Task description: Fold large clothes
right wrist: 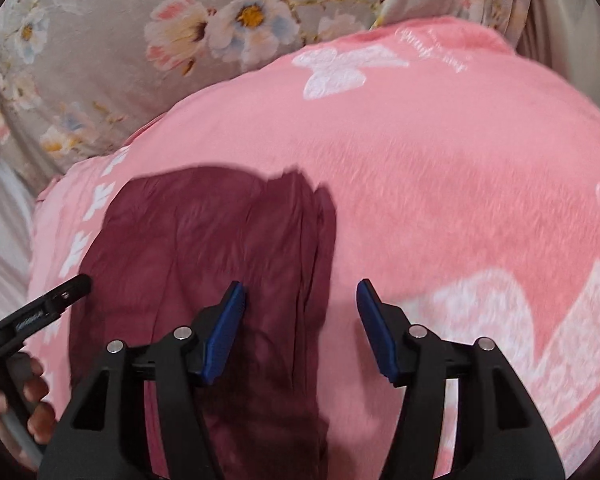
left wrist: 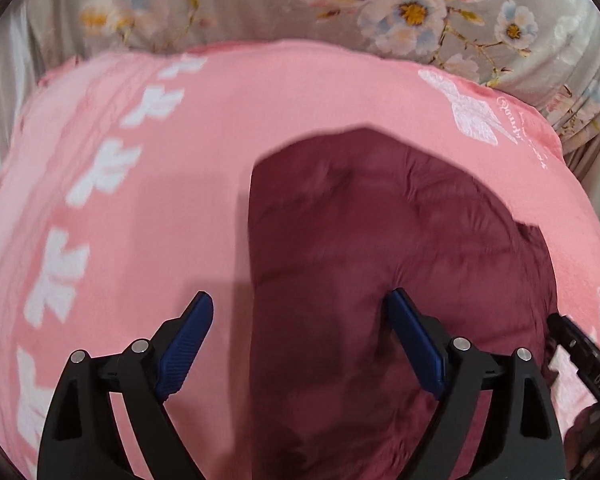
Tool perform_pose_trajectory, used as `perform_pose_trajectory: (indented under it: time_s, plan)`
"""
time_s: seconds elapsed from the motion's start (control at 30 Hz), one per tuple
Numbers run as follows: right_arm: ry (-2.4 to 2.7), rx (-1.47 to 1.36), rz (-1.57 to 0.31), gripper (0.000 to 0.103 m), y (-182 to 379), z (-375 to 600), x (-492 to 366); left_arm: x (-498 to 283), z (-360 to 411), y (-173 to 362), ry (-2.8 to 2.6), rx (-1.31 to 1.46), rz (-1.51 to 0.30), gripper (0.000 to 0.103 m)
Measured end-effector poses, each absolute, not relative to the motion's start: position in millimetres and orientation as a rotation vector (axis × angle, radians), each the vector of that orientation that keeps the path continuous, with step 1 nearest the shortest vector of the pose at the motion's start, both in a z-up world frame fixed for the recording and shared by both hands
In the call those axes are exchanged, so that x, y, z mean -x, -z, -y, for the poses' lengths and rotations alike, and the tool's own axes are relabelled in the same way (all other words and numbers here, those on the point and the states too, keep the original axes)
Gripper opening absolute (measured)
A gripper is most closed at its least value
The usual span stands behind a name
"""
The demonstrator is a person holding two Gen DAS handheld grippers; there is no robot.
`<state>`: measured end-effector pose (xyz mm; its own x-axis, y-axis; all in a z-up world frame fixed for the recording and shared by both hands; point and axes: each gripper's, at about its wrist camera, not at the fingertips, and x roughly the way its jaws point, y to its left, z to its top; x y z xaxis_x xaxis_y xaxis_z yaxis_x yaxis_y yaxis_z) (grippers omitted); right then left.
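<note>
A dark maroon garment (left wrist: 380, 240) lies folded on a pink blanket (left wrist: 160, 200) with white butterfly prints. My left gripper (left wrist: 300, 304) is open and empty, hovering over the garment's left edge, one finger over the blanket and one over the cloth. In the right wrist view the maroon garment (right wrist: 204, 240) lies at the lower left. My right gripper (right wrist: 300, 292) is open and empty above the garment's right edge. The left gripper (right wrist: 60, 292) shows at the left edge of the right wrist view, and the right gripper (left wrist: 572, 344) at the right edge of the left wrist view.
The pink blanket (right wrist: 440, 180) covers a bed with a grey floral sheet (left wrist: 340, 8) behind it, also seen in the right wrist view (right wrist: 140, 40). A hand (right wrist: 32, 400) holds the left gripper's handle.
</note>
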<state>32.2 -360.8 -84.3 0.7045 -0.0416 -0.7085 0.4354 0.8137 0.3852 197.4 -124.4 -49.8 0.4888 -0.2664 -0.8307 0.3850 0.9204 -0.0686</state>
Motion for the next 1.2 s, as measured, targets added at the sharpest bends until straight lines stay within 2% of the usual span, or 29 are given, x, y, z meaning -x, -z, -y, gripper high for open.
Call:
perform_pose_trajectory:
  time_s: [0.27,0.4,0.53,0.57,0.67,0.73,0.77,0.8,0.83,0.93,1.2]
  plan:
    - [0.149,-0.8,-0.781,0.062,110,346,-16,-182,104,80,0.495,0.093,-1.161,0.088]
    - [0.156,-0.843,-0.771,0.067,115,348,-18,-177,112,84,0.49,0.085,-1.141,0.093]
    - [0.14,-0.868,-0.763,0.065,115,348,-25,-180,114,87,0.487,0.116,-1.148,0.095]
    - [0.134,-0.874,-0.76,0.061,116,349,-26,-180,115,86,0.487,0.116,-1.147,0.093]
    - [0.111,-0.884,-0.76,0.042,114,346,-28,-172,121,77,0.483,0.06,-1.122,0.081]
    - [0.124,-0.809,-0.753,0.022,101,340,-26,-164,125,66,0.477,0.006,-1.081,0.066]
    - [0.132,-0.767,-0.75,0.019,93,337,-25,-161,127,62,0.476,-0.016,-1.066,0.061]
    - [0.142,-0.739,-0.745,0.015,87,334,-25,-158,128,55,0.478,-0.036,-1.045,0.051]
    - [0.154,-0.708,-0.737,0.013,80,329,-24,-154,128,48,0.485,-0.049,-1.022,0.043]
    - [0.186,-0.621,-0.698,0.011,58,317,-21,-144,130,28,0.51,-0.073,-0.96,0.03]
    - [0.186,-0.505,-0.549,0.01,0,297,-16,-117,130,-33,0.533,-0.143,-0.746,0.028]
